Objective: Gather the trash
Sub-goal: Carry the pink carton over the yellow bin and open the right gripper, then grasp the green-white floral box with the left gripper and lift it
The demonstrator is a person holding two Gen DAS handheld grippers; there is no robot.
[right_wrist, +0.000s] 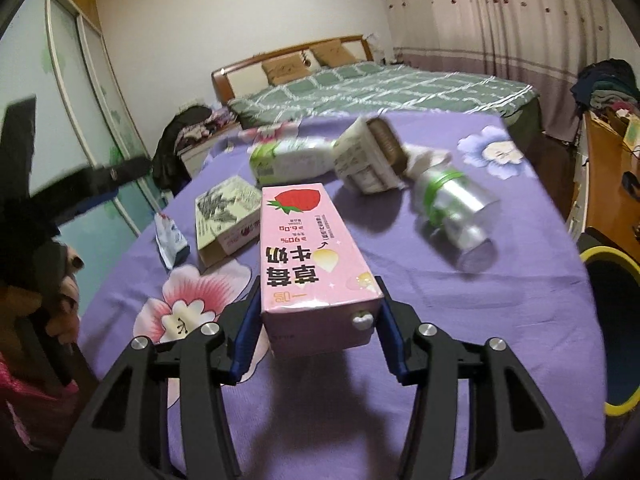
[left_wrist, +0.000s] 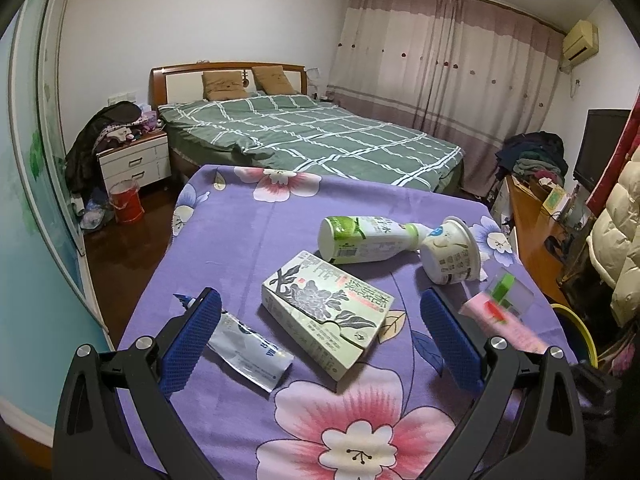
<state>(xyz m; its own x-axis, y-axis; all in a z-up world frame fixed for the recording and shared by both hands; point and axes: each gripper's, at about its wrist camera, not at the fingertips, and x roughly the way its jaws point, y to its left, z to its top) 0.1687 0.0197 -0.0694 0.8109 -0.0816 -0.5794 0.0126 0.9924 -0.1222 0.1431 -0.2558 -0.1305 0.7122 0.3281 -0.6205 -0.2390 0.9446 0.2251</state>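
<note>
Six pieces of trash are scattered on the purple flowered cloth over the table, and here's why we think each sits the way it does.

Far left is a crumpled silver-and-blue foil sachet, lying flat right beside the left finger of our left gripper. That gripper hovers wide open with nothing between its blue pads, framing the grey-and-white printed cardboard box, so we'd guess the box is its next pick. The box lies flat at an angle with its flap end toward us, which should give the pads two long sides to squeeze.

Behind it, the white plastic bottle with the green label lies on its side, neck touching a tipped-over white paper cup. Both are round, so they may roll if nudged.

Moving right, our right gripper is closed on the pink strawberry milk carton, clamping its near end, and the shadow beneath suggests it's lifted off the cloth. Gripping the narrow width makes sense, since the long faces stay free. Beyond it a clear plastic bottle with a green band looks motion-blurred; we can't tell why.

At the far right, beside the table edge, is a yellow-rimmed dark bin, probably where the carton goes.
</note>
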